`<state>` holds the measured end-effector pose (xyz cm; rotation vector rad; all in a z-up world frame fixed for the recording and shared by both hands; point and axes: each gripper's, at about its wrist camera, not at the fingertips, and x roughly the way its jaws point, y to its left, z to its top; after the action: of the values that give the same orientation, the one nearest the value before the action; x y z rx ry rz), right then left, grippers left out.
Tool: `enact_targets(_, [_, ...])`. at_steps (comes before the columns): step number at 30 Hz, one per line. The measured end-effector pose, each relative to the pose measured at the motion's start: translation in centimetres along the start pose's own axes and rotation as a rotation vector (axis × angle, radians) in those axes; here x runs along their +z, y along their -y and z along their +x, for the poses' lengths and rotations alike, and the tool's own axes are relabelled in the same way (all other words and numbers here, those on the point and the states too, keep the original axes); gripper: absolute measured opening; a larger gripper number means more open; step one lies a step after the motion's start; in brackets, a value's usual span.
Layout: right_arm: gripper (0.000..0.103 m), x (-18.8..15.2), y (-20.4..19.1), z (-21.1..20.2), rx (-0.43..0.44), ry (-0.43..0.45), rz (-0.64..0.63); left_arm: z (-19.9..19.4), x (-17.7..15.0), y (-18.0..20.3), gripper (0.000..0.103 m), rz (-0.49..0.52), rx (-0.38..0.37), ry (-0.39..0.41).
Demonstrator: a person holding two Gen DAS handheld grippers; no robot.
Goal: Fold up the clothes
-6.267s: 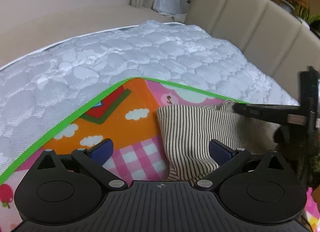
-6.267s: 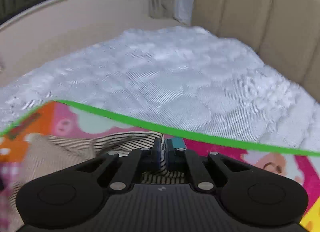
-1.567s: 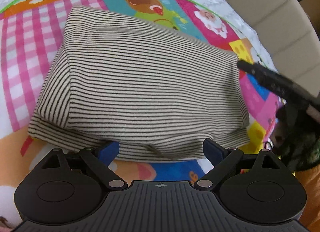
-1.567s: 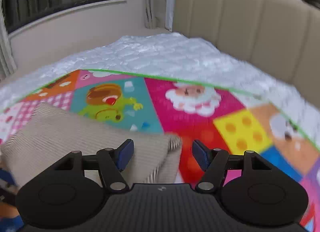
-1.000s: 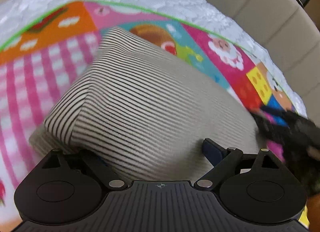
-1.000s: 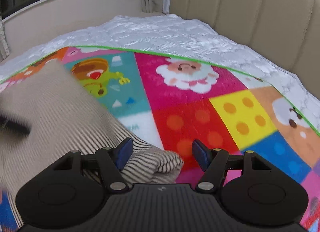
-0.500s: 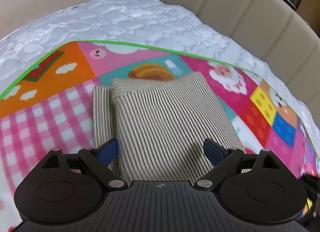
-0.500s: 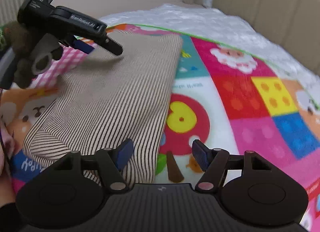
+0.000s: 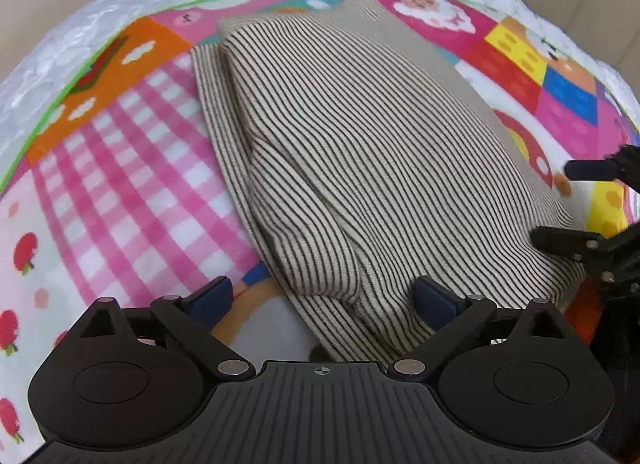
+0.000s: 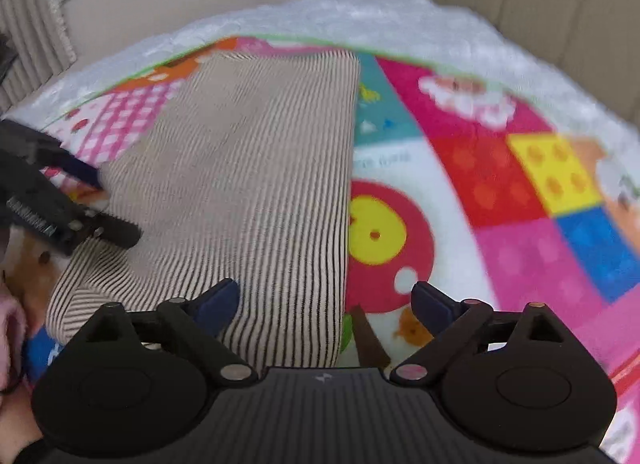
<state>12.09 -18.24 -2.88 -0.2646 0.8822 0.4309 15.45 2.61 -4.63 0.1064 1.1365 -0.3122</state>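
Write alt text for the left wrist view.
A folded striped garment lies on a colourful play mat, with the left tongs opening over its near edge, not gripping. The right tongs show at the right edge.

Left gripper: black ribbed housing, twin round hubs, silver screws, dark blue pads. Right gripper: identical build. White lettering on the arm. Fluffy pink sleeve at the wrist.

Both the left gripper and right gripper point downward, fingers opening, gripping nothing.
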Motion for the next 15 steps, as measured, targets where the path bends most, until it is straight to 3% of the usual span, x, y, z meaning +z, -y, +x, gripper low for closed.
enact_targets(2, [0.055, -0.1, -1.2, -1.5, -0.028, 0.043, -0.083, -0.3, 0.0, -0.1, 0.100, -0.003, 0.003, 0.010])
enact_targets(4, [0.037, -0.1, -1.2, -2.0, -0.077, 0.054, -0.068, -0.6, -0.1, -0.1, 0.099, -0.007, 0.003, 0.016])
enact_targets(7, [0.037, -0.7, -0.7, 0.1, -0.094, -0.064, -0.056, -0.7, -0.1, -0.2, 0.099, -0.012, 0.004, 0.022])
enact_targets(9, [0.037, -1.4, -1.0, 1.0, -0.105, -0.084, -0.087, -1.2, -0.3, -0.1, 0.099, -0.007, 0.010, 0.034])
enact_targets(12, [0.038, -0.9, -2.0, -0.6, -0.097, -0.021, -0.148, -2.8, -0.5, -0.3, 0.099, -0.014, 0.007, 0.065])
enact_targets(15, [0.060, -0.6, -3.4, -3.3, -0.002, 0.063, -0.224, -4.8, -0.5, -0.3, 0.099, -0.003, -0.010, 0.115])
